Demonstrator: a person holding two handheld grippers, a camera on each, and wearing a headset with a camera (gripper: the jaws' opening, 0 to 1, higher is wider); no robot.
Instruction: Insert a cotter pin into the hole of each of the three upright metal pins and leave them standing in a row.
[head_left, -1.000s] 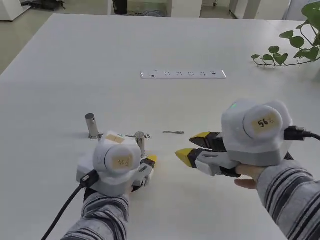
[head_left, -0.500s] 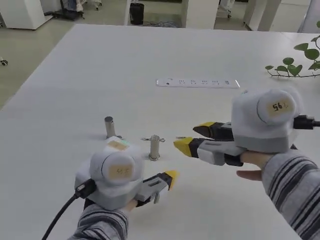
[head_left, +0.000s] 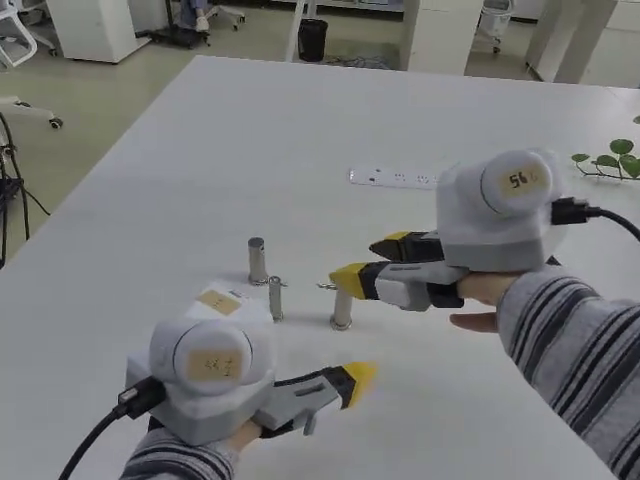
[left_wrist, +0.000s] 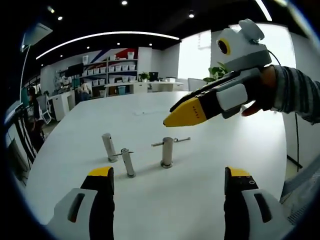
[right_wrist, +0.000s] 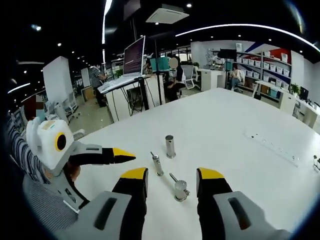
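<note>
label (head_left: 513, 181) reading 56, on right tongs (head_left: 363, 262)

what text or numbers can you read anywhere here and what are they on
"56": on the yellow label at the back of the right gripper; the digits look inverted, so this reading is uncertain.
Rear sticker on the left gripper: printed, but too blurred to read.
Power strip: no legible marking.

My pale left gripper (head_left: 350, 382) and right gripper (head_left: 368, 262) have yellow tips (head_left: 348, 280) and black cables (head_left: 600, 212); grey striped sleeves (head_left: 570, 340); label (head_left: 520, 180) perhaps reads 56.
</note>
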